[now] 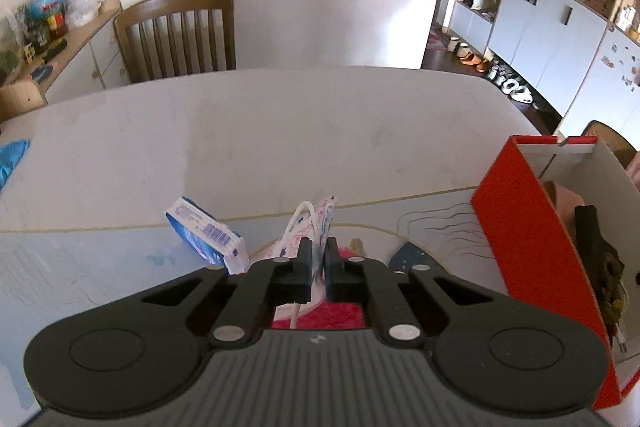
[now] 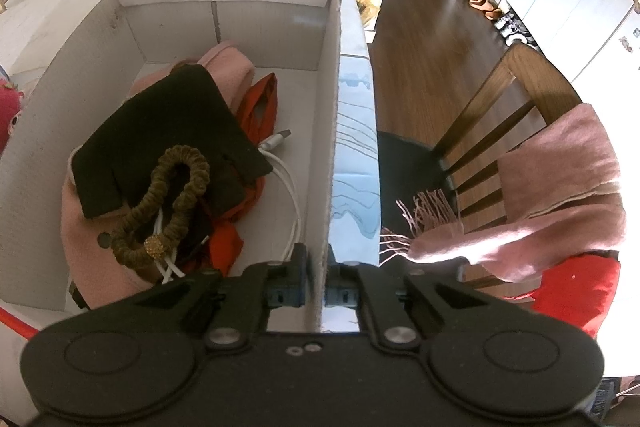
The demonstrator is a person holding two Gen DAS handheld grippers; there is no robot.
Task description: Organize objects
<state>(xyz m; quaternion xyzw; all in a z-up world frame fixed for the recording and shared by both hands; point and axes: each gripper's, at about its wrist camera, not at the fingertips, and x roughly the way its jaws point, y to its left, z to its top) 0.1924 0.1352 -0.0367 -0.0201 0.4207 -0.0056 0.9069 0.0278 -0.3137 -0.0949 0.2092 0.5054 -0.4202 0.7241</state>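
My left gripper (image 1: 316,245) is shut on a pink and white patterned face mask (image 1: 325,215) with a white ear loop, held just above the table. A blue and white tissue pack (image 1: 208,233) leans to its left, and something fuzzy and red (image 1: 332,315) lies beneath it. The red cardboard box (image 1: 532,227) stands open to the right. My right gripper (image 2: 318,255) is shut on the box's right wall (image 2: 329,147). Inside lie a black cloth (image 2: 160,139), a brown scrunchie (image 2: 176,195), a white cable (image 2: 290,187), a pink cloth (image 2: 228,63) and an orange-red item (image 2: 260,103).
A wooden chair (image 1: 176,31) stands at the table's far side. Beside the box, off the table's right edge, another chair carries a pink fringed scarf (image 2: 560,187) and a red cushion (image 2: 572,287). Something blue (image 1: 12,159) lies at the table's left edge.
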